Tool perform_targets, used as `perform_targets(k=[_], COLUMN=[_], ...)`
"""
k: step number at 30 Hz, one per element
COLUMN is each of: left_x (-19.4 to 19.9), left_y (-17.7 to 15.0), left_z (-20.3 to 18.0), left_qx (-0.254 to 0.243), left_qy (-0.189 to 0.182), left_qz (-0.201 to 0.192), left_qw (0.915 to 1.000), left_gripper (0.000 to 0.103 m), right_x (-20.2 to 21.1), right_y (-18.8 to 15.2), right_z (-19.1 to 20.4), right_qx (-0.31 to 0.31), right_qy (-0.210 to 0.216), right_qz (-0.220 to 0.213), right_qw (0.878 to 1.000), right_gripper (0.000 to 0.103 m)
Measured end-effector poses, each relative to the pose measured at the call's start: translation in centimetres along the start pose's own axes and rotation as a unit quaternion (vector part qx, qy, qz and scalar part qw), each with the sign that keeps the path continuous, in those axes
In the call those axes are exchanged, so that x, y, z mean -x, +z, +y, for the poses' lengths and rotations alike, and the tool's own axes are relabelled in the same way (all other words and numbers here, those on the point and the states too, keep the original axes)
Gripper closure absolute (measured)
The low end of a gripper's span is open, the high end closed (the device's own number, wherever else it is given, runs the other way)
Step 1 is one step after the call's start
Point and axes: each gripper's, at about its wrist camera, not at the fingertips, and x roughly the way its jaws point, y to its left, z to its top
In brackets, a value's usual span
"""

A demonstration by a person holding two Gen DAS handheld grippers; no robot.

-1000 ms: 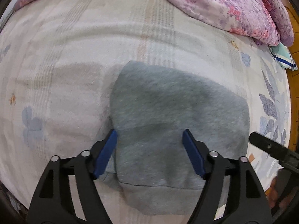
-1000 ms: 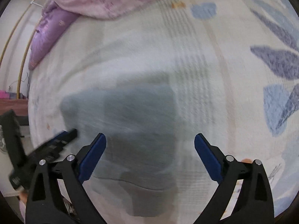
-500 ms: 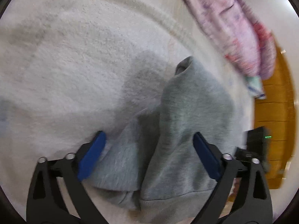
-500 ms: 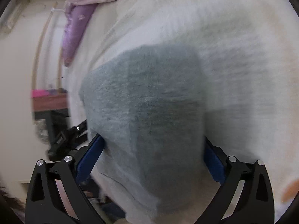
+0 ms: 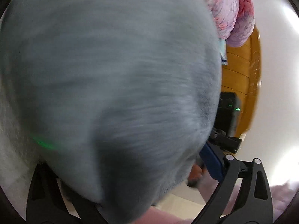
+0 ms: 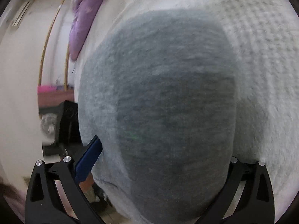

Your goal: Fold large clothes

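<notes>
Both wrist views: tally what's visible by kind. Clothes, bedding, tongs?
Gray garment: 1
Pink floral quilt: 1
Purple pillow: 1
White bed cover: 1
Tongs: 2, left tongs and right tongs, both closing with the gray garment between the jaws
Total: 6

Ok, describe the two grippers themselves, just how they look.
Both match. The left gripper and the right gripper have matte black plastic frames with triangular cut-outs and round silver screw heads. Their fingers carry flat blue pads. No cables or markings show.
</notes>
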Motion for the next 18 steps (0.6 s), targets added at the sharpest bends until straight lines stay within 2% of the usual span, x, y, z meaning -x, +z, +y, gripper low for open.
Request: perform_targets(k=[1, 2, 4, 6, 8, 11, 18], left_x=[0.2, 0.3, 0.6, 0.9, 1.3, 2.1, 5.7], left_y=[-0.3, -0.8, -1.9, -2.6, -3.5, -5.3, -9.8], left_z=[-0.5, -1.1, -3.4, -5.2, -7.0, -10.7, -19.3], left_qx=[-0.007, -0.012, -0.042, -0.065, -0.068, -0.101, -0.135], left_qy=[0.019, 0.039, 0.083, 0.108, 0.119, 0.146, 0.171], left_qz=[-0.017, -0.023, -0.037, -0.044, -0.044, -0.054, -0.08], left_qw=[0.9996, 0.9989, 0.995, 0.991, 0.9895, 0.9826, 0.9728], left_gripper=[0.043, 0.044, 0.05, 0.052, 0.053, 0.053, 0.053], right_x=[0.6, 1.2, 2.0, 2.8, 4.0, 6.7, 13.6], right_y=[-0.6, -1.0, -1.4, -1.7, -2.3, -3.4, -6.3], right_z=[0.0, 0.3, 1.3, 2.3, 3.1, 4.1, 8.6], right_qx=[-0.006, -0.01, 0.0, -0.002, -0.003, -0.008, 0.01], right_qy=[-0.003, -0.006, -0.017, -0.021, -0.017, -0.009, -0.017], right_qz=[-0.011, -0.016, -0.022, -0.025, -0.024, -0.035, -0.065], right_qw=[1.0, 1.0, 1.0, 0.999, 1.0, 0.999, 0.998], right_gripper=[0.029, 0.035, 0.039, 0.04, 0.041, 0.041, 0.041])
